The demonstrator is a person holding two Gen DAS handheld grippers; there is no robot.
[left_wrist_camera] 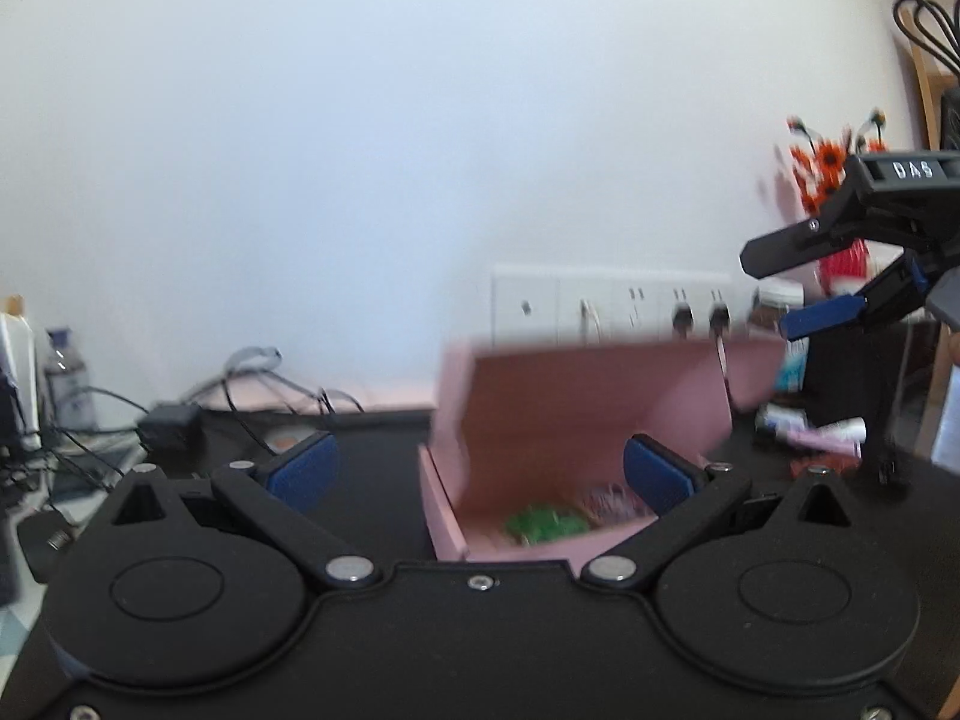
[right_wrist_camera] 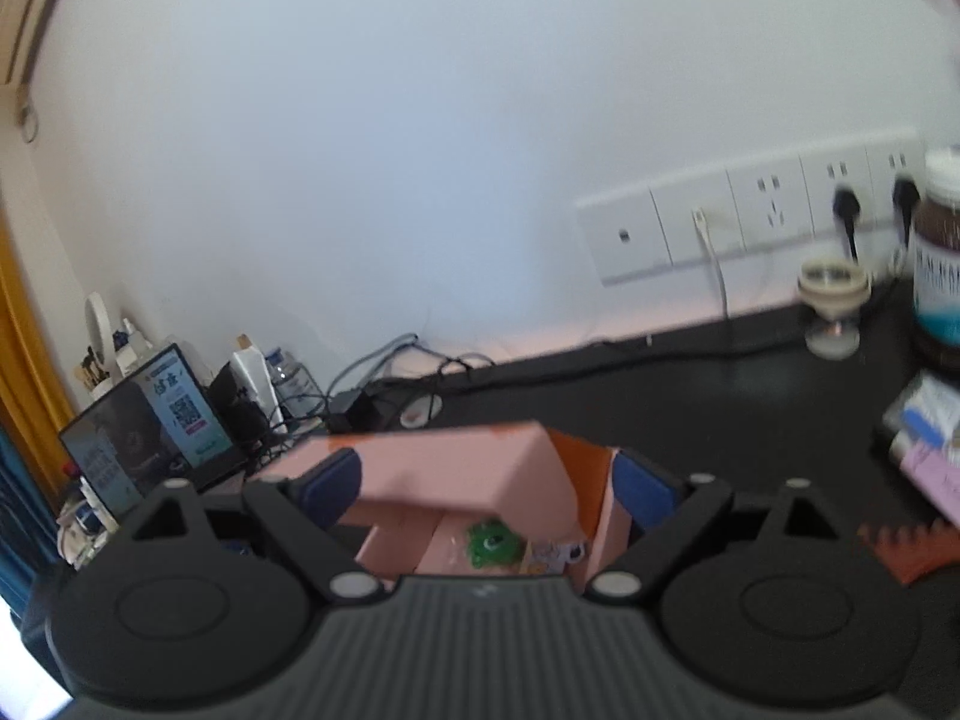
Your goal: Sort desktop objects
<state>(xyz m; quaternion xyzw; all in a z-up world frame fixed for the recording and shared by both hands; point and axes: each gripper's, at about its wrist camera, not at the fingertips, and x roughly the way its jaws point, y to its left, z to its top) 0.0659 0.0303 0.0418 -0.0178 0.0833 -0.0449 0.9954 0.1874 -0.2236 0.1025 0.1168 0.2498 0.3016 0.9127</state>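
Note:
A pink box (left_wrist_camera: 570, 408) stands on the black desk (left_wrist_camera: 372, 474) with its lid raised. Inside lie a green toy (left_wrist_camera: 543, 525) and a striped pinkish item (left_wrist_camera: 612, 501). My left gripper (left_wrist_camera: 478, 471) is open just in front of the box, its right pad (left_wrist_camera: 657, 474) over the box's front corner. My right gripper (left_wrist_camera: 774, 291) hangs above the box's right end, open with nothing between its fingers. In the right wrist view, the right gripper (right_wrist_camera: 489, 487) looks down on the pink box's lid (right_wrist_camera: 456, 468) and the green toy (right_wrist_camera: 492, 543).
A socket strip (right_wrist_camera: 750, 216) with plugged cables runs along the wall. A brown jar (right_wrist_camera: 942, 252), a small glass (right_wrist_camera: 834, 300), tubes (right_wrist_camera: 936, 468) and an orange toothed piece (right_wrist_camera: 912, 552) sit at the right. A screen (right_wrist_camera: 150, 438), bottles and cables (left_wrist_camera: 258, 396) crowd the left.

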